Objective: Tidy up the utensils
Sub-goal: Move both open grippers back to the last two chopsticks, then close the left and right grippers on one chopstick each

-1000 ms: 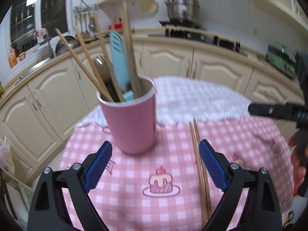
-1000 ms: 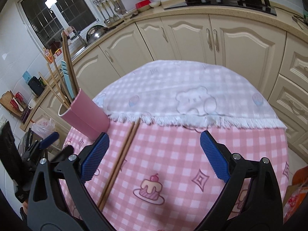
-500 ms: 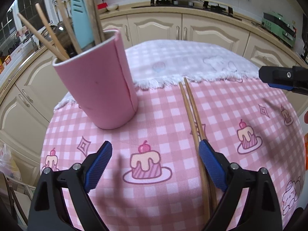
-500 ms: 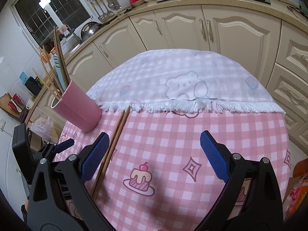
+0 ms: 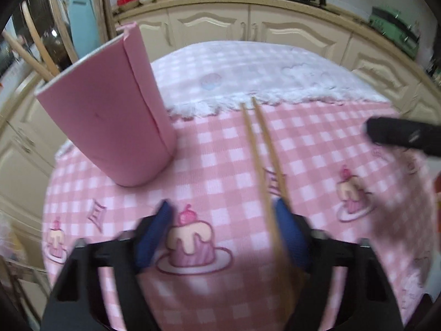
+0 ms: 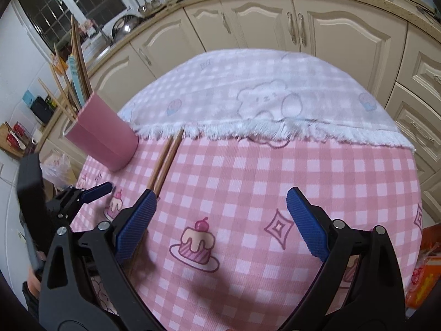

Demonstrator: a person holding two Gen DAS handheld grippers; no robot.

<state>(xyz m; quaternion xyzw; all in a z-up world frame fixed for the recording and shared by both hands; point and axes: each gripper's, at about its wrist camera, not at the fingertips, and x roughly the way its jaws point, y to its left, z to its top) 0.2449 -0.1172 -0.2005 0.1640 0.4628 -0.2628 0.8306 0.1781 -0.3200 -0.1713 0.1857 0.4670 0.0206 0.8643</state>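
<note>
Since the earlier frames the left gripper [image 5: 223, 234] has dropped low and slid in over the near end of the chopsticks [image 5: 263, 149], jaws narrower but not yet clamped. Chopsticks lie flat just right of the pink cup [image 5: 110, 121], tips at the white fringe. Right gripper [image 6: 220, 220] hovers, jaws wide apart, empty. Step: grasping the pair. Next: centre both sticks, then close. Left view is motion-blurred; near ends hidden behind the right pad [image 5: 290, 237].

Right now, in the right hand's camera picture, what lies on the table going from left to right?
Left gripper → pink cup → pair of chopsticks → cherry cake print → diamond print.
</note>
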